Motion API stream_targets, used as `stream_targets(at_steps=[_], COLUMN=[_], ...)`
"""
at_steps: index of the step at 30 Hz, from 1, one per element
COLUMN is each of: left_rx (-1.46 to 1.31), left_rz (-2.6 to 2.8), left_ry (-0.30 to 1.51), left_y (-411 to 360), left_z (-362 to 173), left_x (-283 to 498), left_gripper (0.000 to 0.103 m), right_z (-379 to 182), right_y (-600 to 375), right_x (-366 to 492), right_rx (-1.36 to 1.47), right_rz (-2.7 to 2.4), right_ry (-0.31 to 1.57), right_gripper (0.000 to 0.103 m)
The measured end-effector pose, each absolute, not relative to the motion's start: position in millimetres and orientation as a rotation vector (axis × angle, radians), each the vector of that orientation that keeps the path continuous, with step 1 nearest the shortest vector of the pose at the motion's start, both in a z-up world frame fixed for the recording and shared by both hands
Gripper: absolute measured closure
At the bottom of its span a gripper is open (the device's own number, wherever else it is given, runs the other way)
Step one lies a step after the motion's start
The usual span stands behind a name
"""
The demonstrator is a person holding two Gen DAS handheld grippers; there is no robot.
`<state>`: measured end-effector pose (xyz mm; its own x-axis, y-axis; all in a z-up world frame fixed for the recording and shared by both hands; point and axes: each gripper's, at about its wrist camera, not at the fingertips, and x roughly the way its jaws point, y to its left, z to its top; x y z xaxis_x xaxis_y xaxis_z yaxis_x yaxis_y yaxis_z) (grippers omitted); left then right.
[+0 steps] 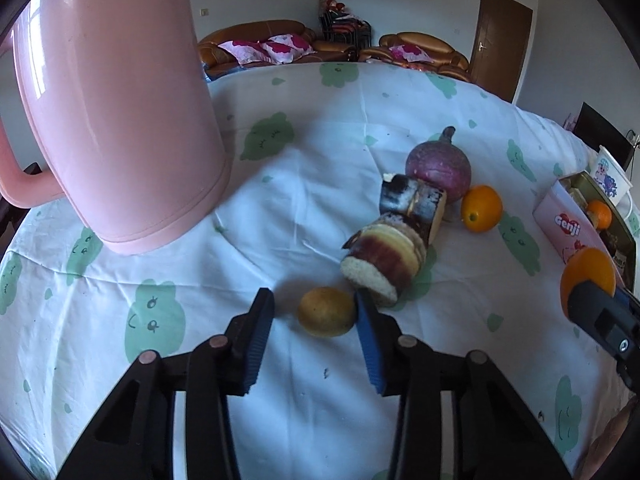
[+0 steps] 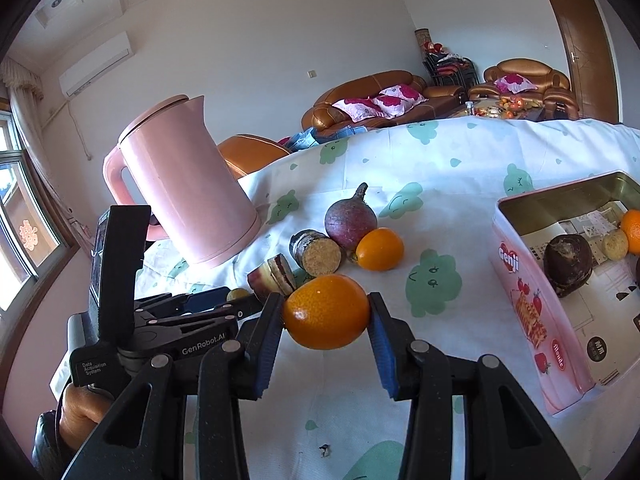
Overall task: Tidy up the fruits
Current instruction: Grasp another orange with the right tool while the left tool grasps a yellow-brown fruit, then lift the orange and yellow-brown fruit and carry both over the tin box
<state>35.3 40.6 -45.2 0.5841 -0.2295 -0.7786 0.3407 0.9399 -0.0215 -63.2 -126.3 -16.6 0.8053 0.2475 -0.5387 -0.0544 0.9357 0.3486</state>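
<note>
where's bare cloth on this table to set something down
Bare cloth lies between the pink kettle and the fruit pile, and between the loose orange and the pink tin. It is crowded around the purple radish and sugarcane pieces.

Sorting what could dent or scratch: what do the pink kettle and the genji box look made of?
Pink kettle: probably glossy plastic, smooth with soft window reflections. Genji box: likely tinplate, given its printed outside and brassy metallic inner walls.
</note>
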Motion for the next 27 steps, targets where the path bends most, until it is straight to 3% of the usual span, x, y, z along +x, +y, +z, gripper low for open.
stream_targets(at_steps=[4,12,27], left_rx=[0.072,-0.065,0.024], left_rz=[-0.335,-0.293,-0.275], left_ry=[0.861,0.622,0.519], left_y=[51.9,71.7,-25.6], left_z=[-40.4,-4.6,3.8], left_x=[33.7,3.4,-29.4], left_gripper=[0.074,0.074,0.074], right_z=[-12.3,5.4,16.1], right_y=[-126.9,-131.1,-150.4], right_x=[-66.2,-81.9,-107.7], right_rx=[0.302,0.176,0.016], right_rz=[0.141,0.011,-0.081], right_ry=[0.585,0.442,0.339], right_gripper=[0.059,0.059,0.059])
